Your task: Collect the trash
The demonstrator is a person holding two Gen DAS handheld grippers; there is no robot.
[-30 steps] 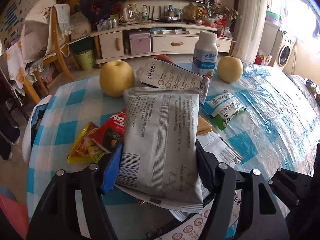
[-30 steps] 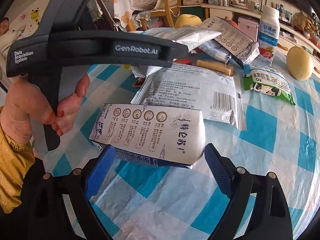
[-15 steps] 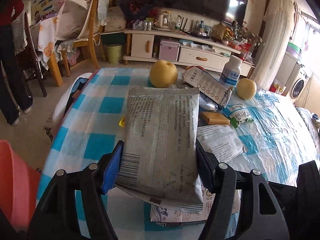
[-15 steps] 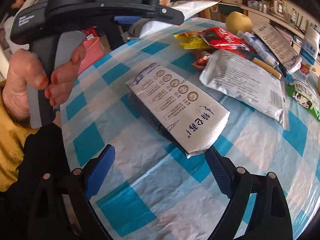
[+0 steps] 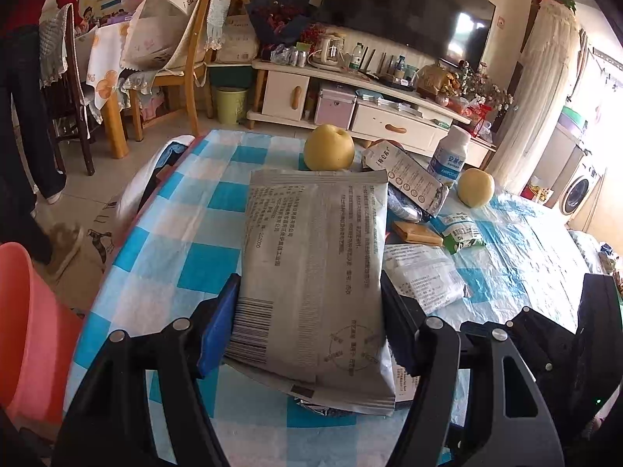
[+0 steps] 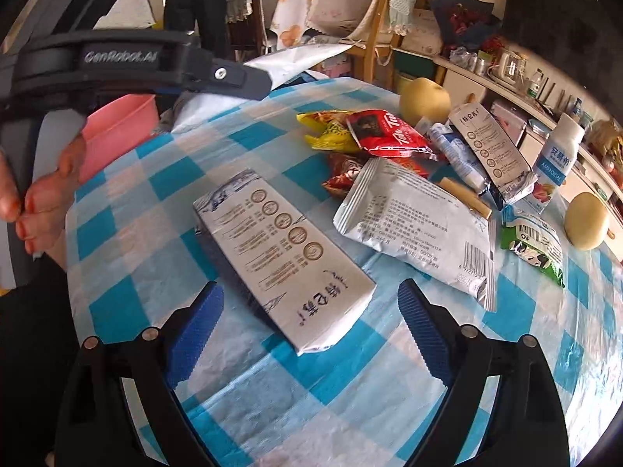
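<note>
My left gripper (image 5: 307, 334) is shut on a large silver foil wrapper (image 5: 315, 272) and holds it above the checked table; its tip also shows in the right wrist view (image 6: 296, 58). My right gripper (image 6: 311, 330) is open, its jaws on either side of the near end of a white printed carton wrapper (image 6: 280, 253) lying flat. Further back lie a second silver wrapper (image 6: 420, 225), red (image 6: 385, 132) and yellow (image 6: 327, 128) snack bags and a green-white packet (image 6: 533, 241).
A pink bin (image 5: 23, 323) stands on the floor left of the table, also in the right wrist view (image 6: 113, 132). Two yellow pears (image 5: 329, 148) (image 5: 475, 186), a white bottle (image 5: 449, 159) and another carton wrapper (image 5: 409, 175) sit at the back. A person (image 5: 23, 116) stands far left.
My left gripper has lifted the silver wrapper and swung left toward the table edge, bringing the pink bin into view. My right gripper has pulled back slightly from the white carton wrapper.
</note>
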